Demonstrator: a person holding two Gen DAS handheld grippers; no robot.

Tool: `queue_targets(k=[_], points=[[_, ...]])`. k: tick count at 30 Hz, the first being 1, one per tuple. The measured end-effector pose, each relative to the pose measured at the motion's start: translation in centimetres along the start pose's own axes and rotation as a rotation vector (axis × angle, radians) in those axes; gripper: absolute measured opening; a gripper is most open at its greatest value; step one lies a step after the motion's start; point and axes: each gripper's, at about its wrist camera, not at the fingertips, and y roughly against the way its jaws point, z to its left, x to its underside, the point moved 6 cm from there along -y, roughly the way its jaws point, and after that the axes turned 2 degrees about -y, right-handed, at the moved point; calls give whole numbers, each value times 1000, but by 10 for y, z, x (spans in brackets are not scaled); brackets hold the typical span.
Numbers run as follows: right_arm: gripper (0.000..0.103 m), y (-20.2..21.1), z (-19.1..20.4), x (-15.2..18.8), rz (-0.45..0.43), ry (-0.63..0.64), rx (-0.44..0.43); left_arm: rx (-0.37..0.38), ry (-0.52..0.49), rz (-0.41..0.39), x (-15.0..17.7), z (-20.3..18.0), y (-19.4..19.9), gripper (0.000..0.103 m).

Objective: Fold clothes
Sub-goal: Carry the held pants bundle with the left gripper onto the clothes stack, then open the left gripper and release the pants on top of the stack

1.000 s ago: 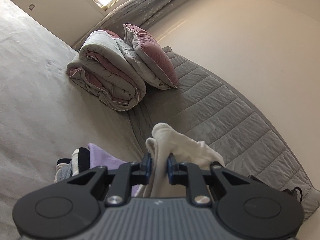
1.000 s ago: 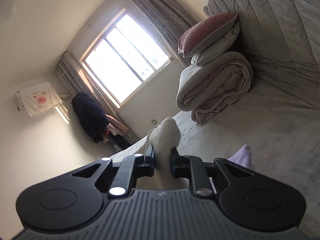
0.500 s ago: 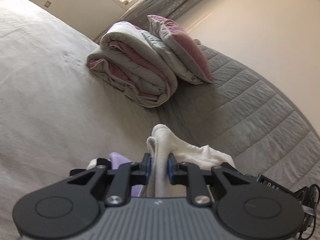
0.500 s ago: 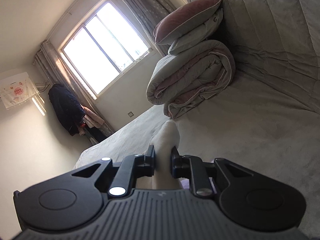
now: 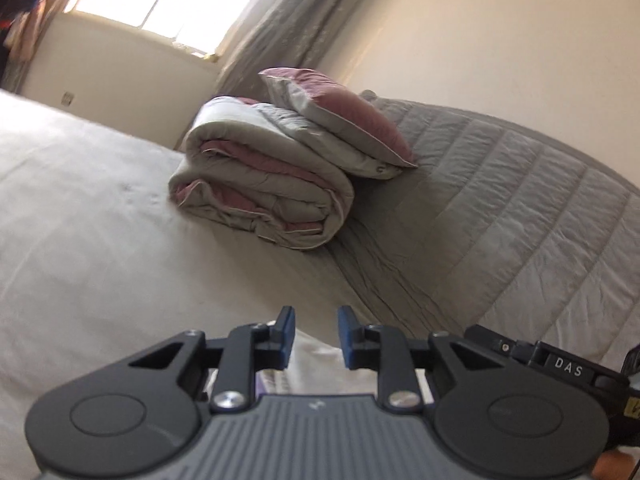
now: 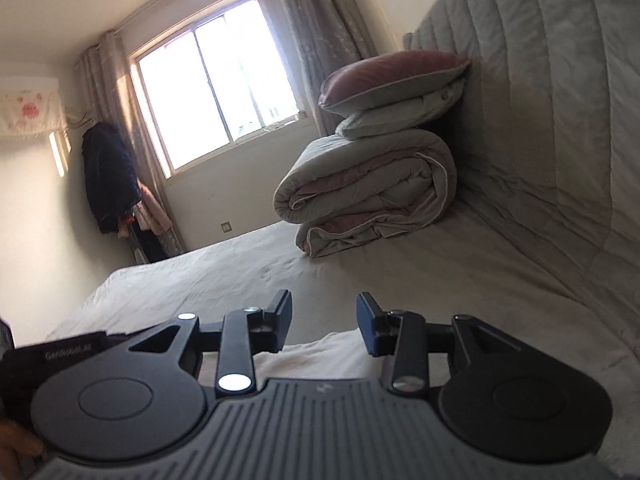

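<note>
Both grippers have let go of the white garment (image 6: 320, 354) they pinched a second ago, and it now lies flat on the bed (image 5: 80, 248) just below their fingers. The left gripper (image 5: 316, 338) and right gripper (image 6: 323, 326) are opening, the gaps empty, pads clear of the cloth. The garment is soft, pale and smooth; its long axis cannot be told. Beyond lie a rolled grey-pink quilt (image 5: 268, 196) and a pillow (image 5: 340, 120).
</note>
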Motion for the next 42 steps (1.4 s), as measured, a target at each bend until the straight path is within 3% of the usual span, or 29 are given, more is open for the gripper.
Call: queue_targets(k=[3, 7, 12, 15, 20, 27, 32, 39, 41, 42], points=[[40, 5, 15, 10, -4, 97, 3, -7, -60, 58, 12, -6, -12, 21], [40, -4, 8, 31, 29, 143, 48, -74, -106, 105, 36, 6, -29, 21], [34, -7, -1, 46, 57, 146, 88, -92, -71, 106, 32, 14, -24, 20], [34, 1, 1, 41, 39, 123, 97, -102, -79, 104, 25, 9, -13, 22], [40, 24, 14, 38, 32, 110, 126, -109, -106, 119, 29, -6, 16, 34], [42, 60, 32, 51, 80, 52, 163, -174, -132, 220, 56, -23, 64, 40], [56, 92, 53, 56, 91, 28, 208, -245, -149, 272, 64, -29, 109, 60], [61, 128, 77, 65, 137, -61, 251, -301, -120, 362, 79, -31, 166, 79], [77, 138, 85, 72, 152, -78, 263, -315, -115, 370, 81, -31, 179, 87], [79, 142, 89, 74, 156, -80, 271, -323, -115, 375, 83, -30, 185, 89]])
